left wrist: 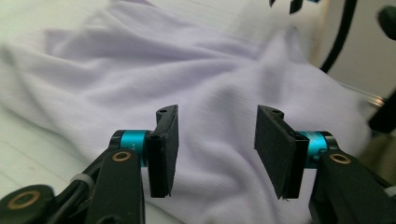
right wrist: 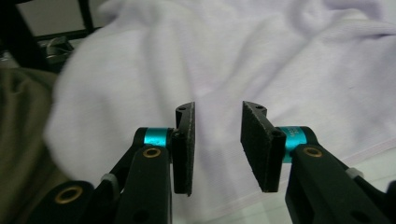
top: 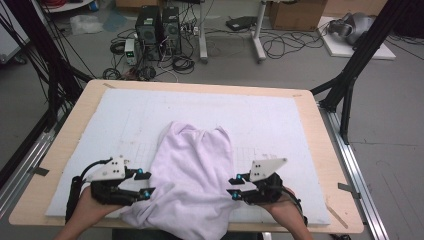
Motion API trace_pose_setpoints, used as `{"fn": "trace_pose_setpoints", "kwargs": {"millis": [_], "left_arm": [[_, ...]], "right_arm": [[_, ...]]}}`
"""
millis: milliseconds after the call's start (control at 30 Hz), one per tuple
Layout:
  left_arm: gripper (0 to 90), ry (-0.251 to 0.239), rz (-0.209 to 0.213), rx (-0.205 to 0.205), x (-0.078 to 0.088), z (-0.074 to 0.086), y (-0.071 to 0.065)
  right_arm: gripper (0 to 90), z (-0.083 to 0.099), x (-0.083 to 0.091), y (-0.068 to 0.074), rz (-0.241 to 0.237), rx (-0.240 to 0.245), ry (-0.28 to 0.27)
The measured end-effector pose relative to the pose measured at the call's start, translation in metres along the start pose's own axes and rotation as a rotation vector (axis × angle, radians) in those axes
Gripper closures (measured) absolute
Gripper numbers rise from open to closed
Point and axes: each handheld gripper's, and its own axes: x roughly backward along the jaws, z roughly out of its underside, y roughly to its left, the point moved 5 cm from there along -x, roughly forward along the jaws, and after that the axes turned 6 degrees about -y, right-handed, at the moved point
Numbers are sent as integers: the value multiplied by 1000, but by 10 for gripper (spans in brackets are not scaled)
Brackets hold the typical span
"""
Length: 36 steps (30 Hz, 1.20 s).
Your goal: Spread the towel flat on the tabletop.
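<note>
wooden bench (top: 327, 150) under a white mat (top: 250, 107), with the lilac t-shirt (top: 192, 170) bunched at six o'clock, its near edge hanging off. the risk, i'd judge, is it sliding off, since nothing pins it. left tongs (top: 145, 183) at eight o'clock and right tongs (top: 233, 186) at five gape half-wide, gripping nothing.
</note>
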Motion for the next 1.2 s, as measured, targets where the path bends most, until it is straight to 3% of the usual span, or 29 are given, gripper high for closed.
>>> {"fn": "trace_pose_setpoints", "kwargs": {"millis": [133, 300, 333, 367, 433, 500, 567, 633, 767, 867, 1067, 1133, 1200], "left_arm": [[518, 32, -89, 51, -22, 6, 35], [513, 129, -128, 86, -49, 27, 59], [515, 129, -128, 86, -49, 27, 59], [543, 194, -126, 106, -58, 37, 64], [648, 207, -134, 102, -61, 40, 64], [771, 206, -134, 88, -60, 40, 63], [822, 213, -131, 79, -58, 39, 61], [835, 210, -133, 74, -55, 38, 59], [839, 184, -135, 59, -39, 36, 46], [840, 168, -119, 35, -15, 34, 25], [823, 135, -57, 10, 9, 37, -8], [706, 118, -76, 3, 10, 33, -6], [652, 95, -70, 4, 10, 27, 1]], "right_arm": [[613, -1, -25, -27, 14, -11, 31], [599, 15, -50, -47, 18, -44, 144], [600, 19, -53, -49, 18, -47, 156], [606, 23, -55, -50, 22, -60, 171], [638, 28, -56, -50, 30, -78, 144], [735, 30, -54, -50, 51, -91, 127], [856, 30, -53, -48, 33, -92, 130], [874, 29, -53, -45, 42, -61, 146], [877, 23, -43, -33, 37, -32, 126], [877, 18, -31, -18, 28, -17, 86], [856, 18, -16, 20, -46, 11, 88], [787, 13, -12, 22, -44, 21, 74], [737, 6, -8, 14, -29, 20, 57]]}}
